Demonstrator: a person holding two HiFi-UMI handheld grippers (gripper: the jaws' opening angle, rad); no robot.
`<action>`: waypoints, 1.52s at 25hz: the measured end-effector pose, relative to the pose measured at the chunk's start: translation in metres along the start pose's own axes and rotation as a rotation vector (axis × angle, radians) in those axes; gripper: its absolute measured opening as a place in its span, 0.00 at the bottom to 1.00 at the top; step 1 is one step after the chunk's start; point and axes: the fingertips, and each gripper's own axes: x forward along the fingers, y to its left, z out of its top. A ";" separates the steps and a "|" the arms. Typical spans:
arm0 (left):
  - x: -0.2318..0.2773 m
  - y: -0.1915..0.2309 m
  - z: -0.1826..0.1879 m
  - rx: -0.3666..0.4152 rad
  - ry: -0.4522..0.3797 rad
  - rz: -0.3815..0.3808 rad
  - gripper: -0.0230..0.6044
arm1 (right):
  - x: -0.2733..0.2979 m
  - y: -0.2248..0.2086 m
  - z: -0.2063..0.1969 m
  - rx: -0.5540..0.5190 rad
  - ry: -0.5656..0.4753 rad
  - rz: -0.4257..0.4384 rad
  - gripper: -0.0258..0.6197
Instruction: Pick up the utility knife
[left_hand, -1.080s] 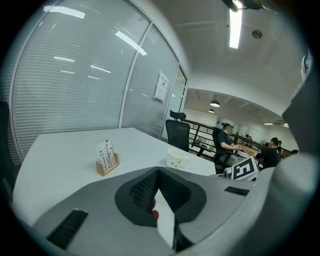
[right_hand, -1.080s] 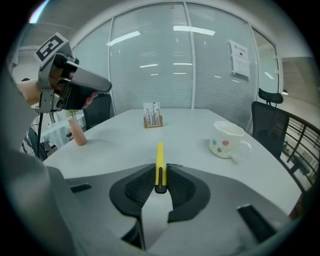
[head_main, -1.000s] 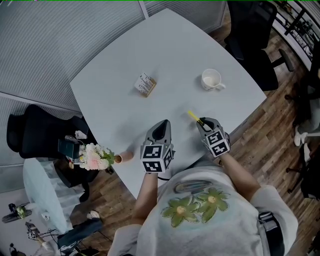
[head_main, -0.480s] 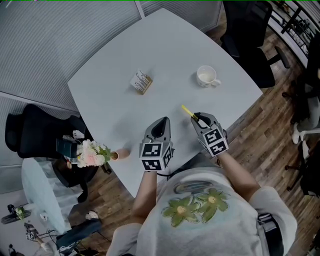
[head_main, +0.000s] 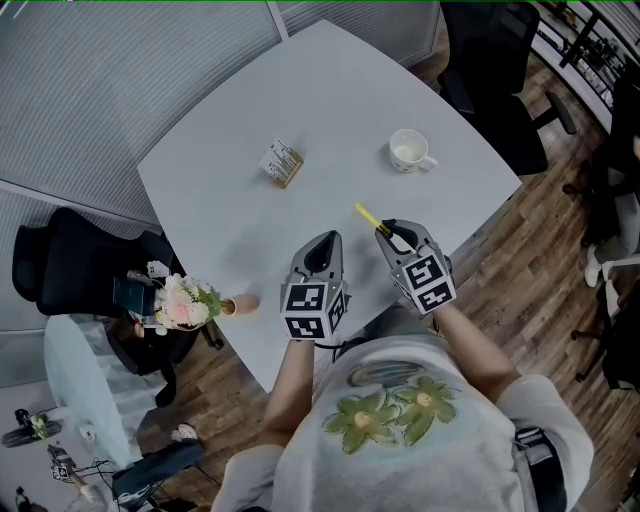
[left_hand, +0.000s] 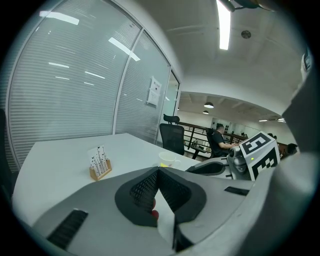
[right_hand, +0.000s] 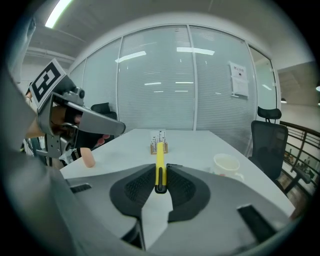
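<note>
My left gripper (head_main: 322, 245) hangs over the table (head_main: 330, 90), well to the near left of the cup (head_main: 408, 150). Its jaws are pressed together with nothing between them (it has no part in this job).

To its right, and on the near side of the cup, is the knife (head_main: 366, 217). My right gripper (head_main: 392, 232) has it: the pads are closed narrow on its rear end, and the rest sticks straight out ahead. In the right gripper view it runs up the middle of the jaws, aimed left of the cup, towards the card holder (head_main: 282, 164) well beyond.

As I judge it, the pick-up is as good as done: the grip is made and the knife looks clear of the table. What is left calls only for a steady hold with the knife kept level, because I have it by one end and a loose grip could let it tilt.

The knife is a slim, straight yellow bar with a dark strip down its middle and a black butt end. I see no blade out at the tip (too small to be sure).
</note>
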 end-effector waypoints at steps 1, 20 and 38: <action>-0.001 -0.001 0.000 0.003 0.000 -0.001 0.04 | -0.002 0.001 0.003 0.001 -0.004 0.002 0.14; -0.009 -0.010 0.005 0.022 -0.013 -0.005 0.04 | -0.030 0.016 0.061 -0.020 -0.118 0.027 0.14; -0.016 -0.012 0.008 0.028 -0.028 -0.006 0.04 | -0.060 0.030 0.107 -0.039 -0.238 0.029 0.14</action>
